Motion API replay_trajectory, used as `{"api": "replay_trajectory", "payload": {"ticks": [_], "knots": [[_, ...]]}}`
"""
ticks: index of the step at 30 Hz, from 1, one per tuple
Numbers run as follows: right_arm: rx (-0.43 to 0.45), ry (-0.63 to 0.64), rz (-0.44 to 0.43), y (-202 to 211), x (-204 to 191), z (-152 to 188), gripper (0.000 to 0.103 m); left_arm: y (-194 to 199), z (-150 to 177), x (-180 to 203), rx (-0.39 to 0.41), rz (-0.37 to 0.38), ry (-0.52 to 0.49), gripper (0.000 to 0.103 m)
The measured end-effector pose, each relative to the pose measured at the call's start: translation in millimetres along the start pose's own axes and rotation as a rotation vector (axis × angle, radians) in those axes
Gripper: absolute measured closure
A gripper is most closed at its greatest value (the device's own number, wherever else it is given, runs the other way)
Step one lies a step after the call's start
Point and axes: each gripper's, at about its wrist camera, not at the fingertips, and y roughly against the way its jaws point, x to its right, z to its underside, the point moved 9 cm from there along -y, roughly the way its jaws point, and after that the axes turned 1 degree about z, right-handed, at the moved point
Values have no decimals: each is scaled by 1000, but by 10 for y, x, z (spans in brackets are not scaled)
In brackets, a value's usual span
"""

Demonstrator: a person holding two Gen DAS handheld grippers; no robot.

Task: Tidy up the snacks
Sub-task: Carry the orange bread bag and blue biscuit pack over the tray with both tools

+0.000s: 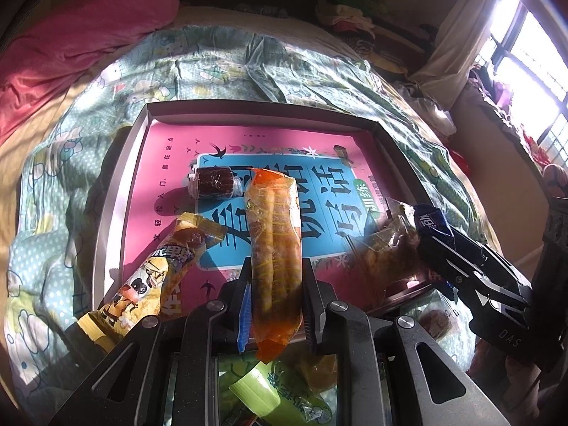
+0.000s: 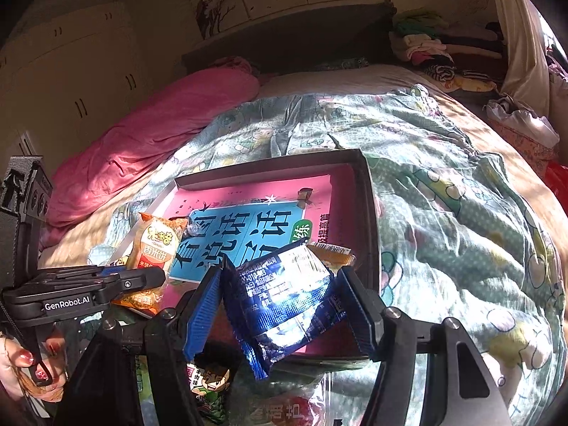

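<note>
My left claw (image 1: 275,277) clenches an orange snack pack (image 1: 275,245) low in the frame, poised over the shallow box (image 1: 255,109) on the bed; my right claw (image 2: 284,305) grips a blue packet (image 2: 287,301) likewise, ready for sorting there.

Blue packet (image 2: 284,301): glossy crinkled foil. Orange snack pack (image 1: 273,248): clear shiny plastic film. Tray (image 1: 117,191) at 12 o'clock: matt card. Quilt (image 2: 443,184): soft printed cloth. Claw pads (image 2: 202,305): ribbed blue rubber.
</note>
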Motion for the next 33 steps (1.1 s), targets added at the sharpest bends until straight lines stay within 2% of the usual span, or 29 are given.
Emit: {"api": "replay_trajectory", "payload": {"ticks": [17, 33], "knots": [[-7, 16, -10, 0, -61, 20, 37, 42, 8, 6, 7, 12, -2, 79], [17, 9, 66, 17, 54, 6, 37, 13, 36, -14, -7, 10, 6, 79]]}}
